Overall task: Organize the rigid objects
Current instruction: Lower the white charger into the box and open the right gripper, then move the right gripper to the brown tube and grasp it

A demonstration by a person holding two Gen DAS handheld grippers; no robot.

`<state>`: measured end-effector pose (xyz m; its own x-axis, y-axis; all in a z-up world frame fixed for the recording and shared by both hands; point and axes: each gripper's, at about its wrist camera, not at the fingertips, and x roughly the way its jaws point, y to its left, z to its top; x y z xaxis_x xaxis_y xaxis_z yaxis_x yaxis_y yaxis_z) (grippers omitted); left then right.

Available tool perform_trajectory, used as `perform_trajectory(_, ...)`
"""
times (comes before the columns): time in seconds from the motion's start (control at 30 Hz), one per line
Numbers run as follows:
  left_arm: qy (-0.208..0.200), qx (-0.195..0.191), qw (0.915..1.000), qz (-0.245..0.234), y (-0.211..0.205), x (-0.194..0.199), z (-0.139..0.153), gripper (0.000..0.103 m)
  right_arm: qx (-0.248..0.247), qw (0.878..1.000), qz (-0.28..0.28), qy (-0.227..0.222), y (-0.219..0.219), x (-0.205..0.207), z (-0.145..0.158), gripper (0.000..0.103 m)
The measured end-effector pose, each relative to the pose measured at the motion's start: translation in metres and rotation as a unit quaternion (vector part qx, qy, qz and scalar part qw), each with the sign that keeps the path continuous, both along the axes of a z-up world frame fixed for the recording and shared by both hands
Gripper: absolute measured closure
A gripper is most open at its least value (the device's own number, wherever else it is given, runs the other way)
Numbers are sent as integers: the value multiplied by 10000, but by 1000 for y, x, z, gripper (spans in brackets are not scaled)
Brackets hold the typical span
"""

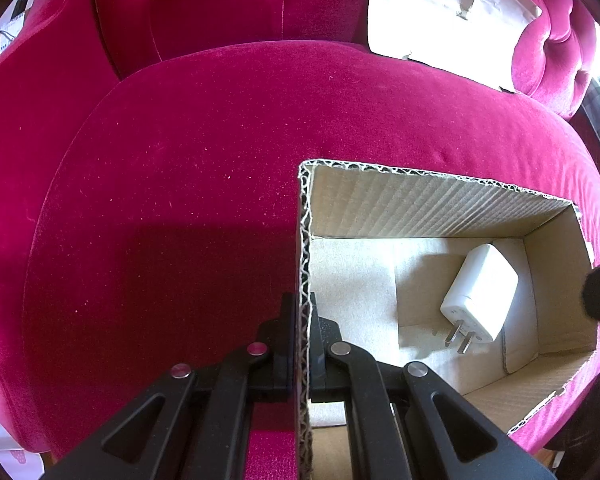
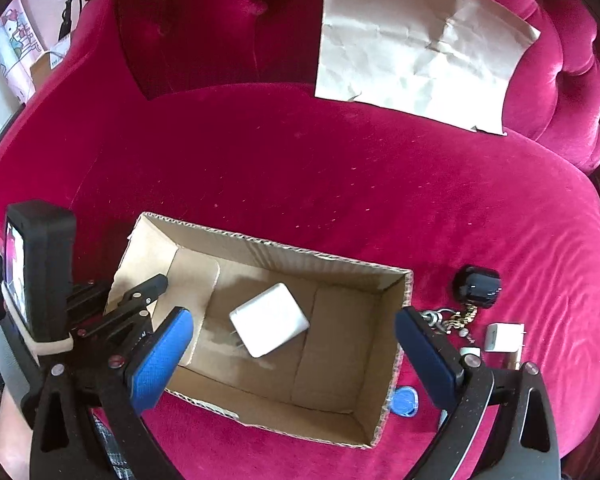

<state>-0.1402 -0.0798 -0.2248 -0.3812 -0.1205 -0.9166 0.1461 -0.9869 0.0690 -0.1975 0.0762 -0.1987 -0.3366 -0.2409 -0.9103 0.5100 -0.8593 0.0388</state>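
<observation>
An open cardboard box (image 2: 396, 312) sits on a magenta velvet seat; it also shows in the left wrist view (image 1: 420, 196). A white plug charger (image 2: 270, 325) lies on the box floor, seen too in the left wrist view (image 1: 480, 294). My left gripper (image 1: 302, 344) is shut on the box's left wall; it shows in the right wrist view (image 2: 148, 292). My right gripper (image 2: 294, 346) is open and empty above the box. Right of the box lie a black round object (image 2: 477, 286), a keychain (image 2: 452, 320), a small white charger (image 2: 504, 337) and a blue tag (image 2: 405, 400).
A crumpled sheet of brown paper (image 2: 416, 48) leans on the tufted seat back, also in the left wrist view (image 1: 440, 12). The magenta seat cushion (image 2: 320, 184) spreads behind and left of the box. A room with boxes shows at far left (image 2: 16, 60).
</observation>
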Motion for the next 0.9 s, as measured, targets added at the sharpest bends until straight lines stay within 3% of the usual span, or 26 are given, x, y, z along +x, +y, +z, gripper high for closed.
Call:
perform_trajectory(0.47, 4, -32, 10000, 7, -3, 1, 0, 100, 72, 9991, -321, 269, 60, -18, 24, 0)
perform_trajectory(0.9, 9, -68, 10000, 7, -3, -1, 0, 100, 292, 9946, -940, 334, 135, -38, 10, 0)
